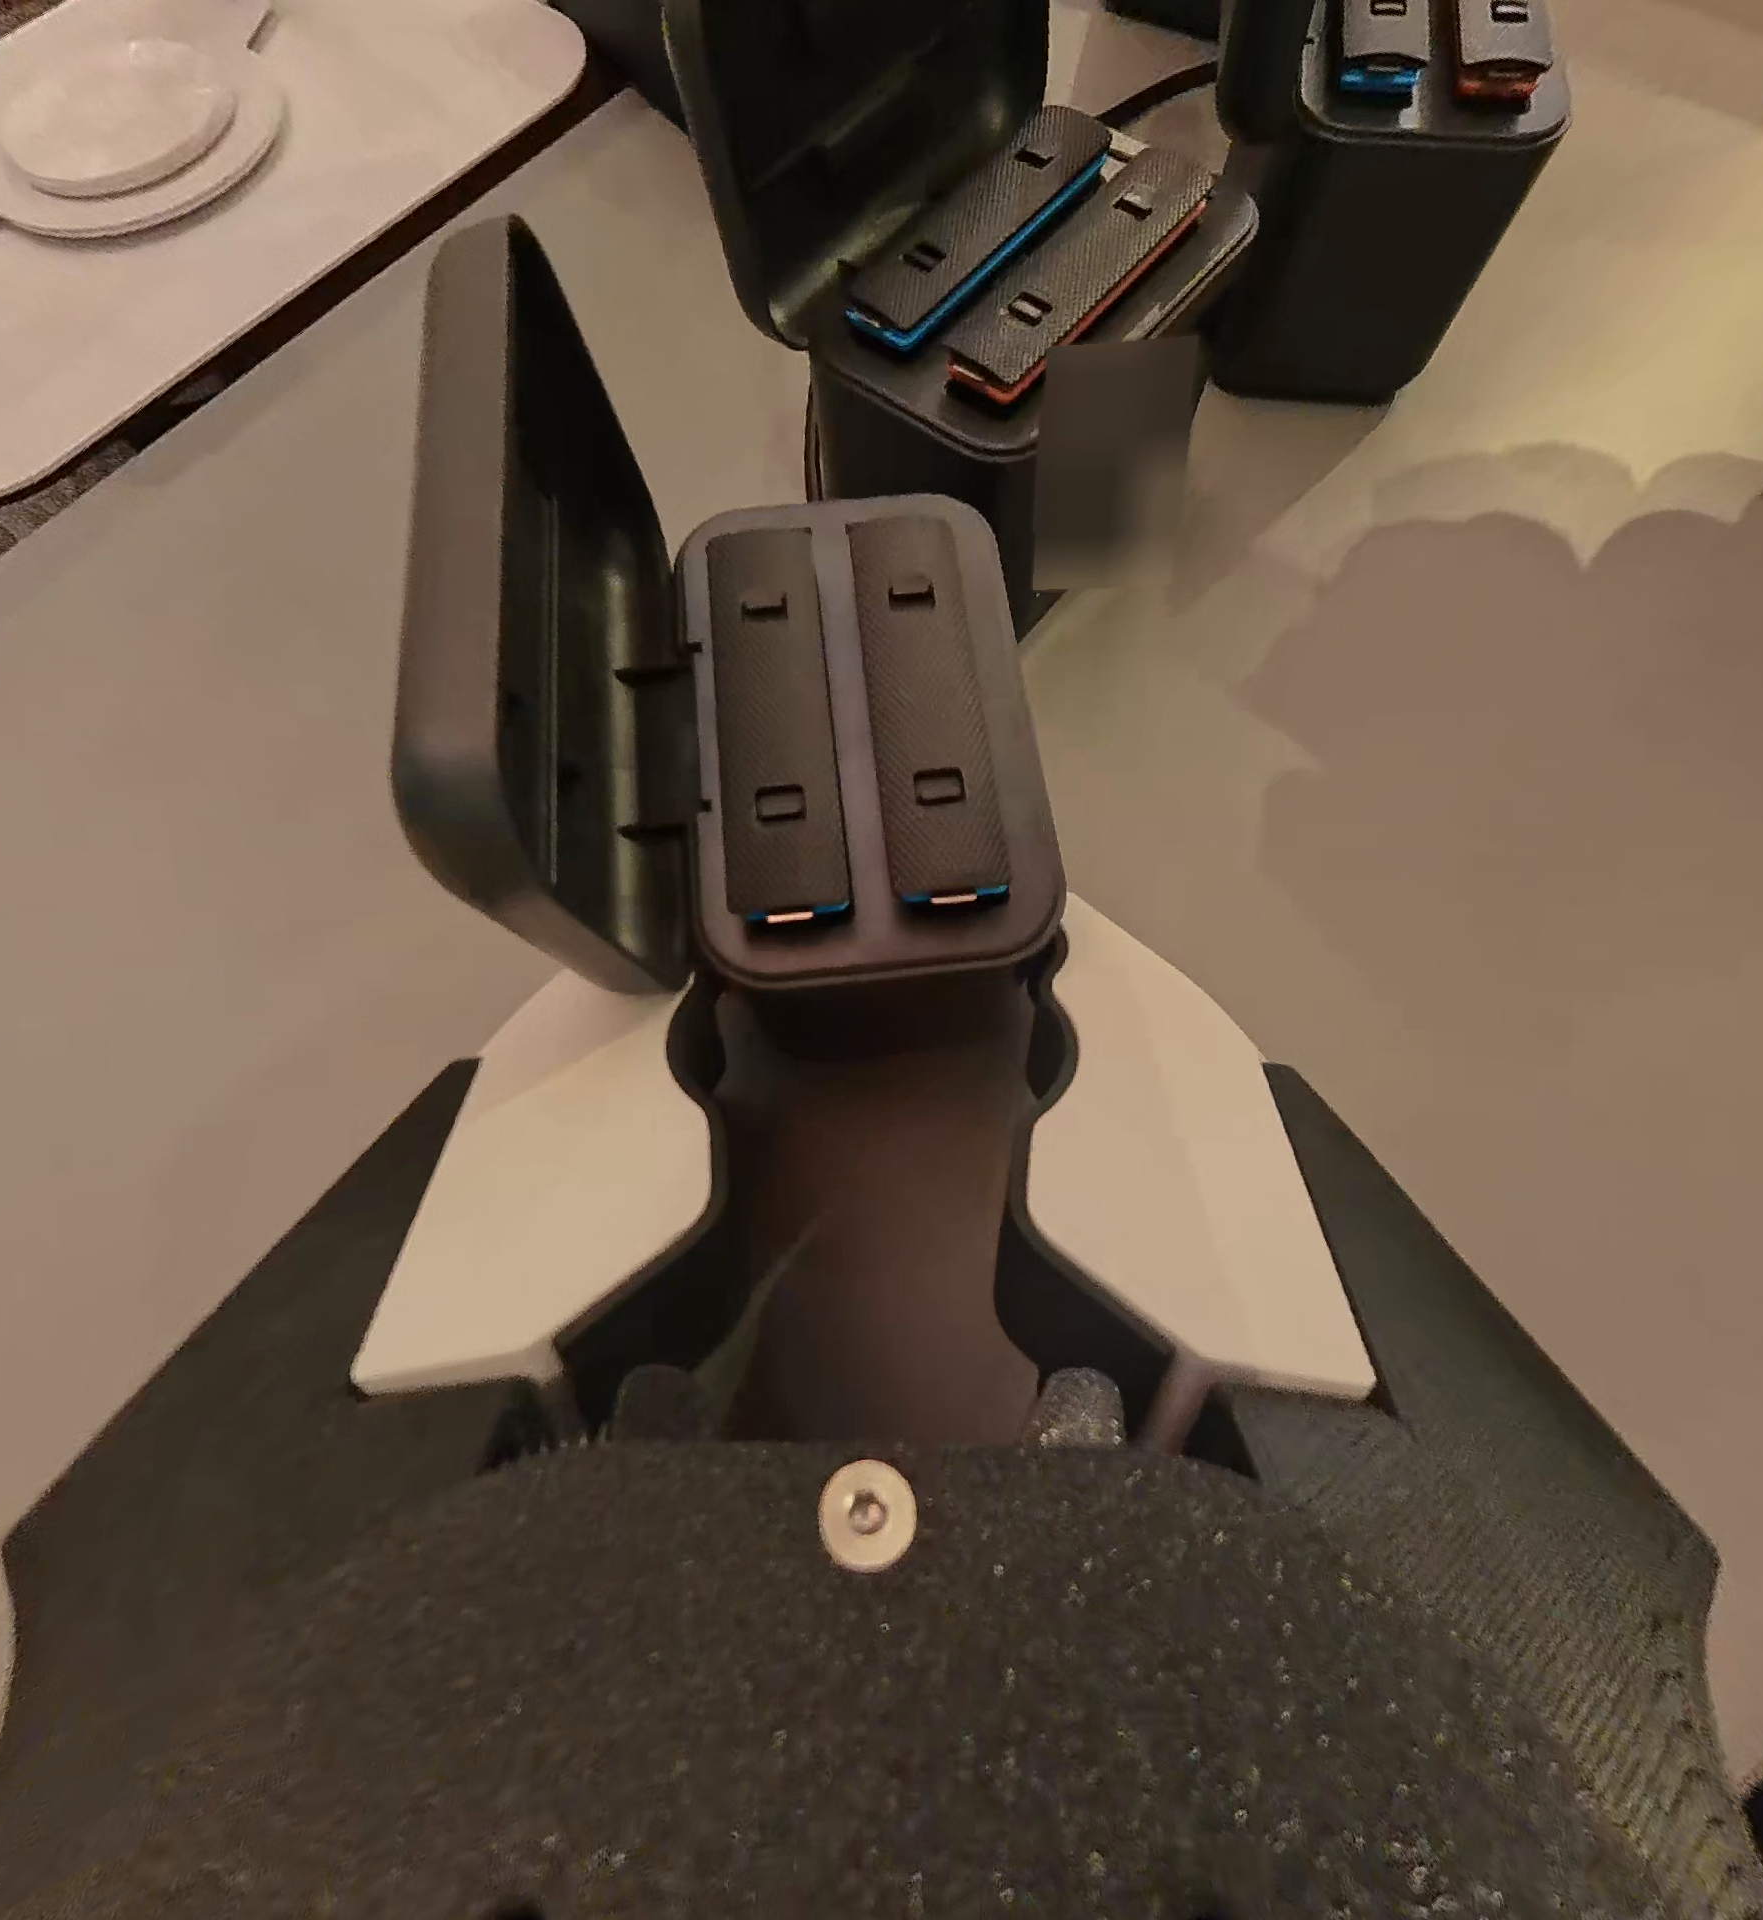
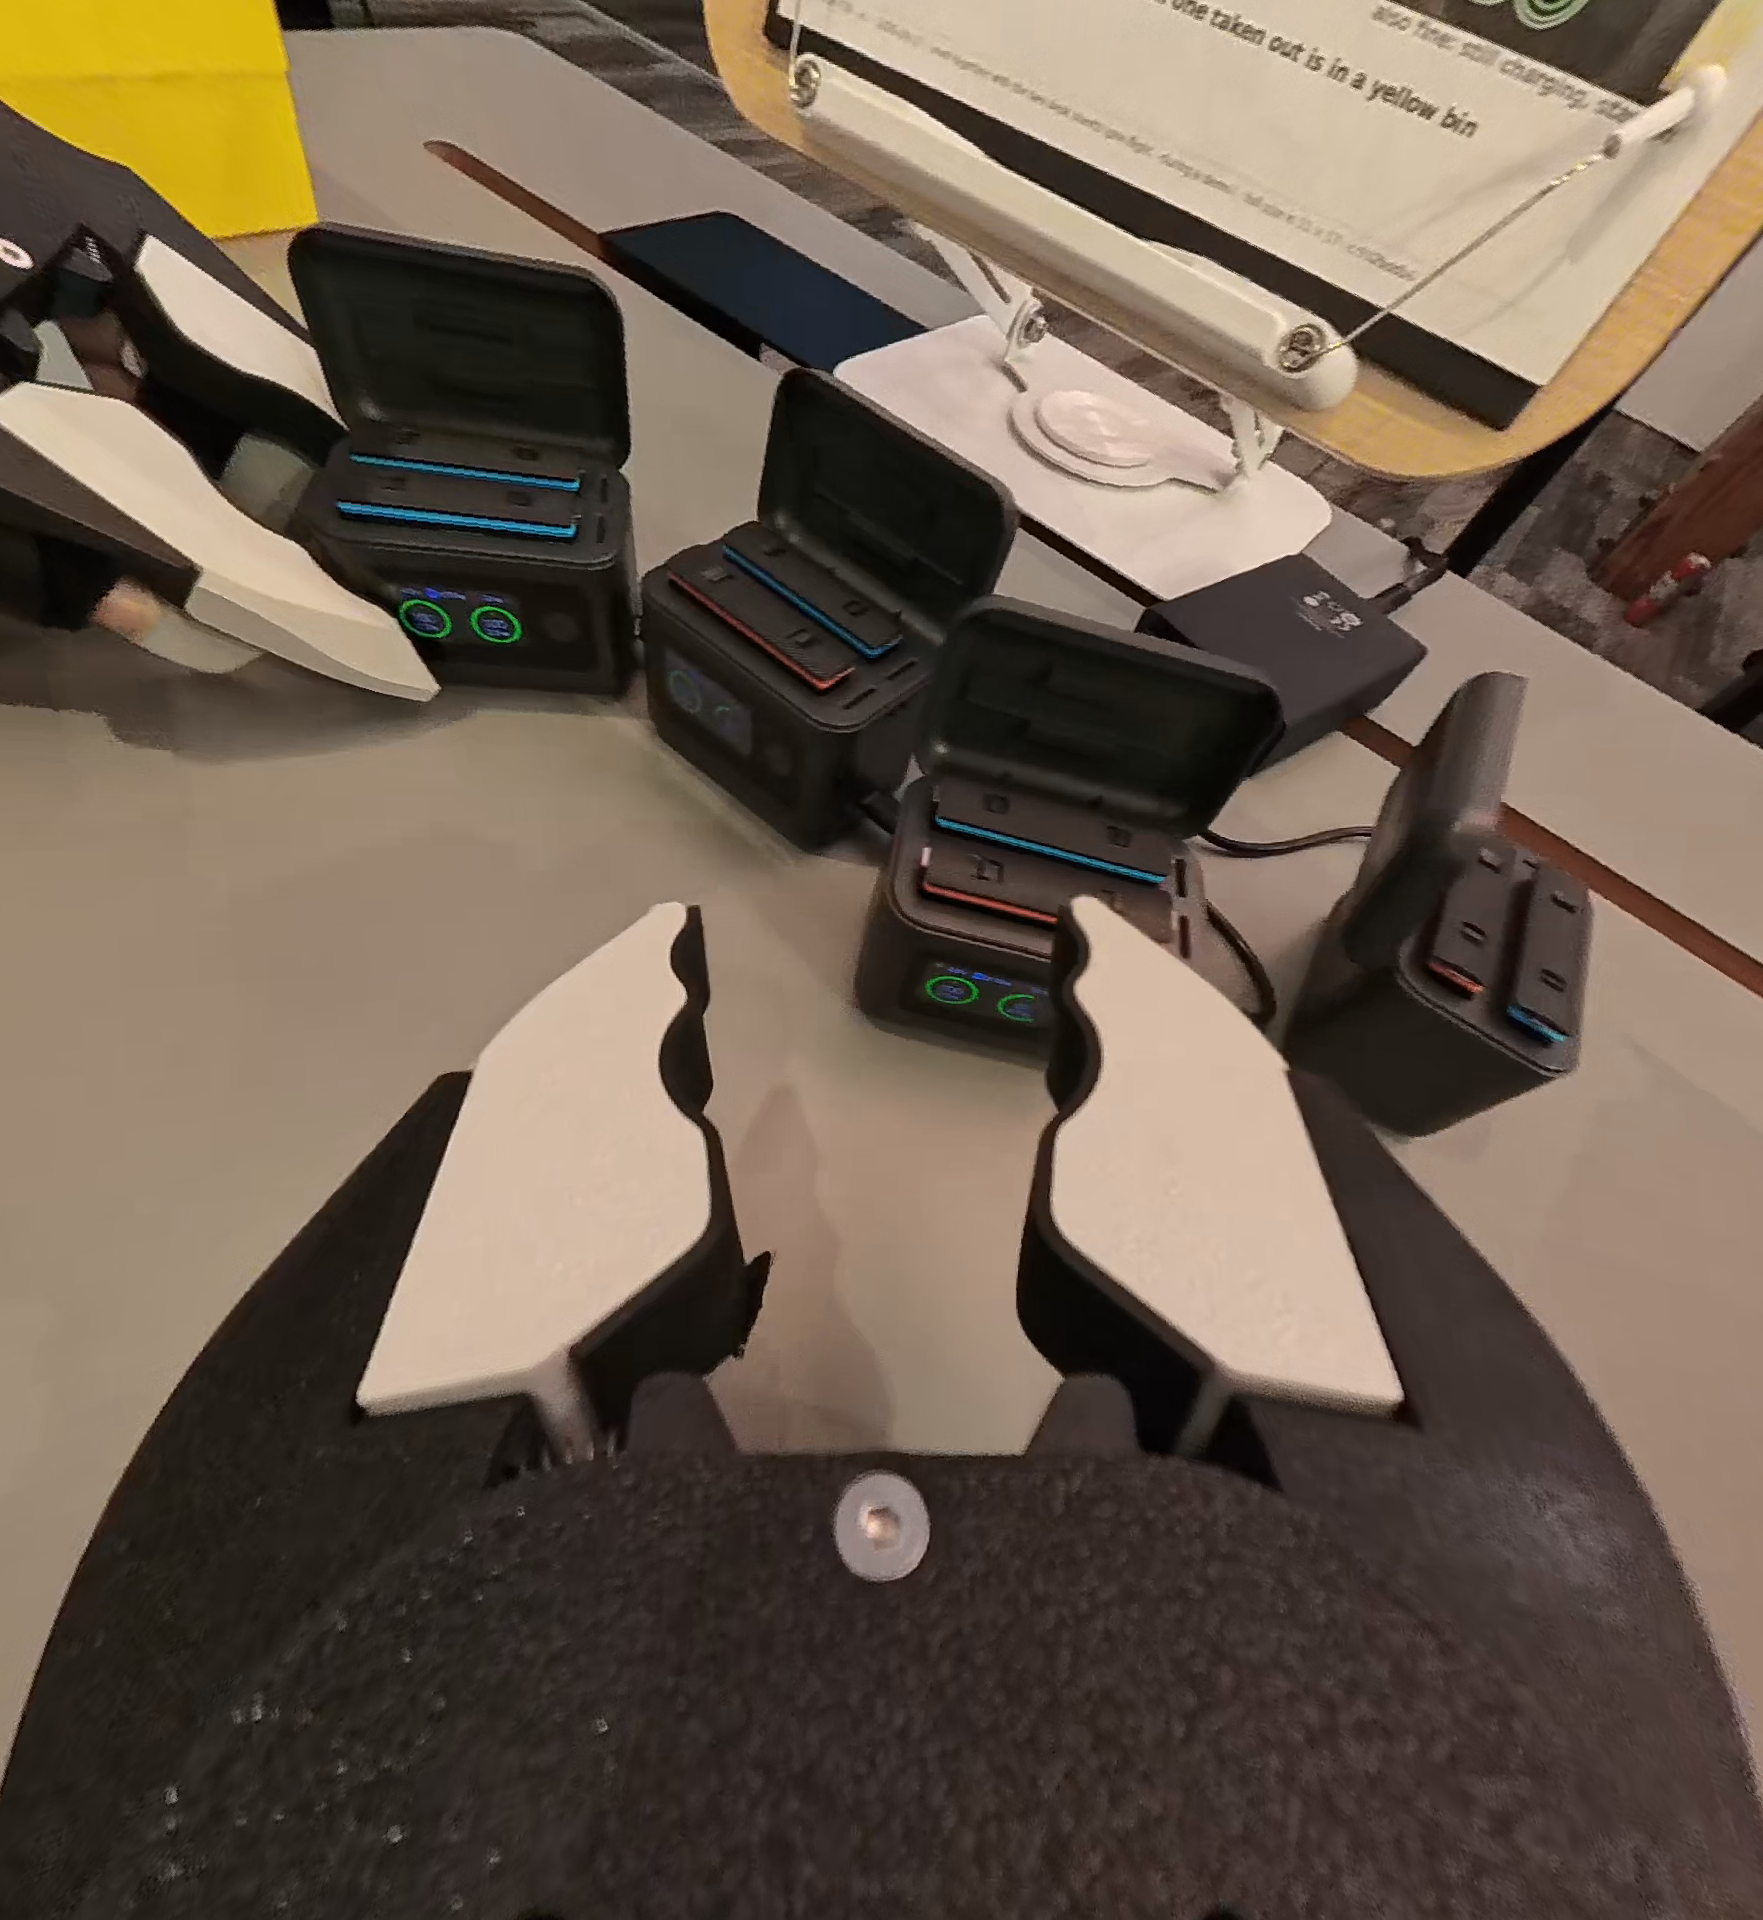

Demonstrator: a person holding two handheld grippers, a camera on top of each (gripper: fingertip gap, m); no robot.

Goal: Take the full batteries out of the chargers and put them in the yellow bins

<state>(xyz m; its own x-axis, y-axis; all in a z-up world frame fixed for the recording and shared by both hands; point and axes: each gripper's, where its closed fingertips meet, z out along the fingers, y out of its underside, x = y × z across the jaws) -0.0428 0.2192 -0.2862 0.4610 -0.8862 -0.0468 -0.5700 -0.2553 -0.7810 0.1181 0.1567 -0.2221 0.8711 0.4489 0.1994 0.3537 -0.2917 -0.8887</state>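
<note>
Four black chargers with open lids stand on the grey table. My left gripper is shut on the leftmost charger, fingers against its two sides. It holds two blue-edged batteries. The right wrist view shows this charger with green rings on its display, and one white finger of the left gripper beside it. My right gripper is open and empty above the table, just in front of the third charger, which also shows green rings. A yellow bin stands at the far left.
The second charger and the fourth each hold one blue-edged and one red-edged battery. A sign board on a white stand, a black power brick with cables and a dark flat device lie behind the chargers. The black power brick lies around 25 cm away from my right fingertips.
</note>
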